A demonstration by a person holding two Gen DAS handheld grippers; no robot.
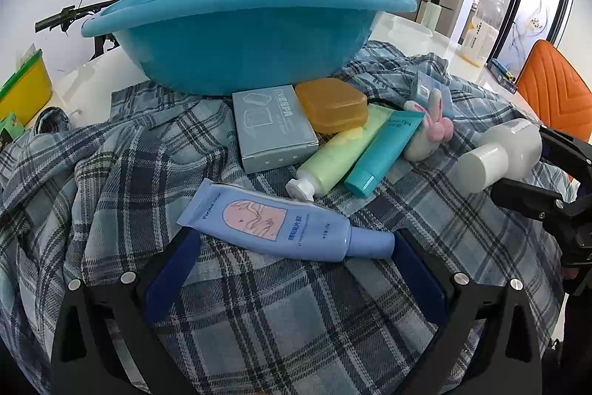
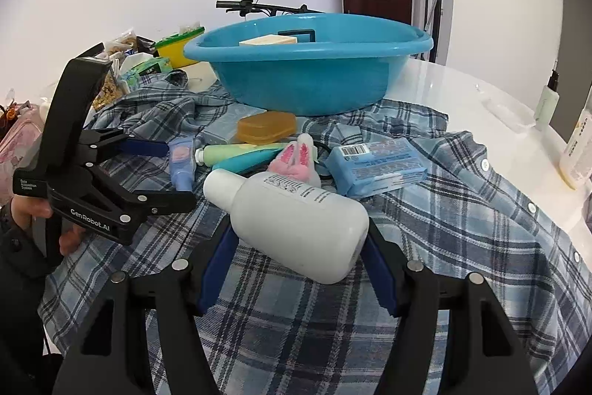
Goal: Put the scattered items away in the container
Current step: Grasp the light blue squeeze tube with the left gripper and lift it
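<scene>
A blue basin (image 1: 240, 36) stands at the back on a plaid shirt (image 1: 111, 173); in the right wrist view the basin (image 2: 307, 76) holds a cream box (image 2: 268, 40). My left gripper (image 1: 292, 243) is open, its fingers on either side of a light blue tube (image 1: 281, 224). My right gripper (image 2: 299, 239) is shut on a white bottle (image 2: 292, 221), which also shows in the left wrist view (image 1: 499, 150). A grey box (image 1: 273, 130), amber case (image 1: 331, 104), green tube (image 1: 340, 150), teal tube (image 1: 384, 150), bunny toy (image 2: 296, 160) and blue packet (image 2: 377, 165) lie scattered.
A yellow container (image 1: 22, 91) and snack bags (image 2: 118, 62) sit at the table's left. Bottles (image 2: 577, 147) stand at the right edge of the white table (image 2: 481, 91). An orange chair (image 1: 555, 87) is behind it.
</scene>
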